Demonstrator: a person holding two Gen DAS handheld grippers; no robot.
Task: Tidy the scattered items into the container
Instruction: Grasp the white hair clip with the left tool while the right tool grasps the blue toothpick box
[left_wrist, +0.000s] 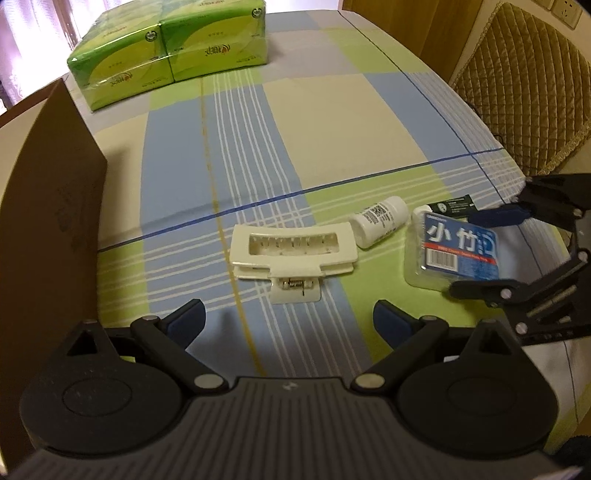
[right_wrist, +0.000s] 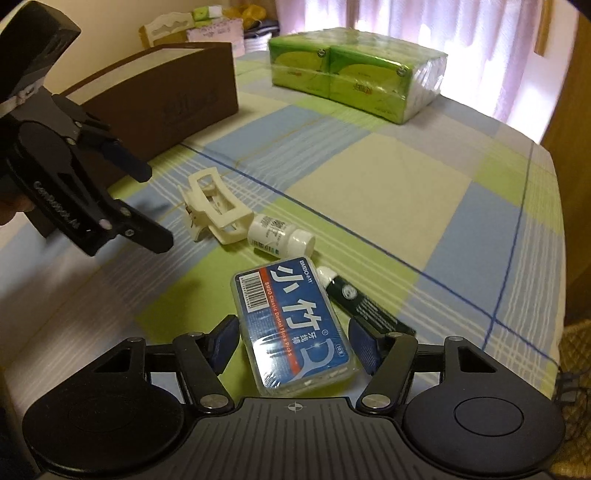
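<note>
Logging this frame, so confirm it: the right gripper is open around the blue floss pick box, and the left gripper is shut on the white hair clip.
One part is wrong. The left gripper is not shut on the white hair clip; the left wrist view shows it open, short of the clip. The right gripper is indeed open around the blue floss pick box.

green tissue multipack (right_wrist: 356, 83) on far end of checked tablecloth (right_wrist: 406, 177), quilted chair cushion (left_wrist: 528, 85) beside table, curtains (right_wrist: 443, 26) behind.

Glossy plastic floss box (right_wrist: 295, 325), cloth tablecloth (right_wrist: 406, 177)
</note>
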